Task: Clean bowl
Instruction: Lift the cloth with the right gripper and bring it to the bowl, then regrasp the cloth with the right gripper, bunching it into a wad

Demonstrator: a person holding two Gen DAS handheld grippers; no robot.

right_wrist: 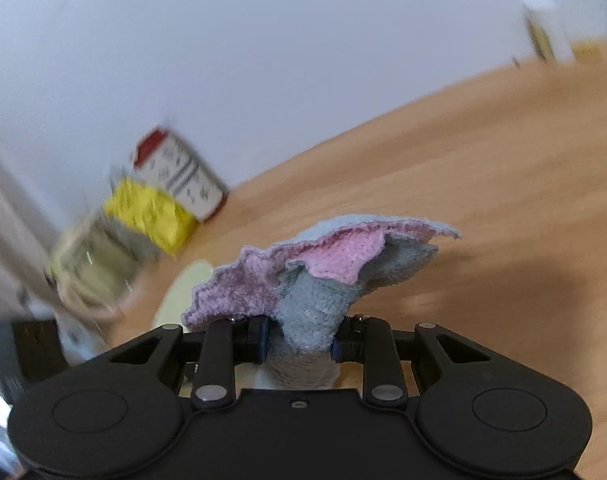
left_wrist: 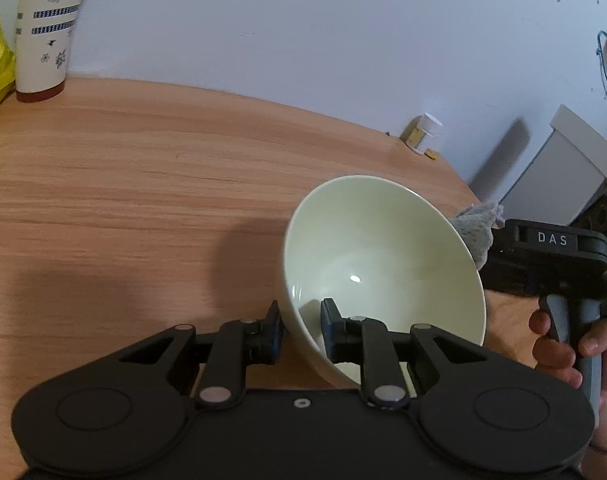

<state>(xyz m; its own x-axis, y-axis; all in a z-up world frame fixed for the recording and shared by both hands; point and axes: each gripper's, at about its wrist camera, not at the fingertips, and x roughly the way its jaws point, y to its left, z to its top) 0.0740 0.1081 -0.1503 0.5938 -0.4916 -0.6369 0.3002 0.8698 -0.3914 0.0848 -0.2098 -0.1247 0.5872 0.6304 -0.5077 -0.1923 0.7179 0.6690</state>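
Left wrist view: left gripper point(left_wrist: 299, 330) pinches the tilted bowl point(left_wrist: 383, 272) by its rim; right gripper point(right_wrist: 299, 340), clamped on the cloth point(right_wrist: 315, 276), seemingly presses the bowl's outside.

The only readable lettering is "DAS", in white capitals on the black body of the right gripper point(left_wrist: 551, 238); the print on other things is illegible

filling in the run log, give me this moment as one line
left gripper: shut on pale green ceramic bowl rim, bowl tilted | right gripper: shut on pink and grey terry cloth, beside bowl's outside | wooden table: beneath
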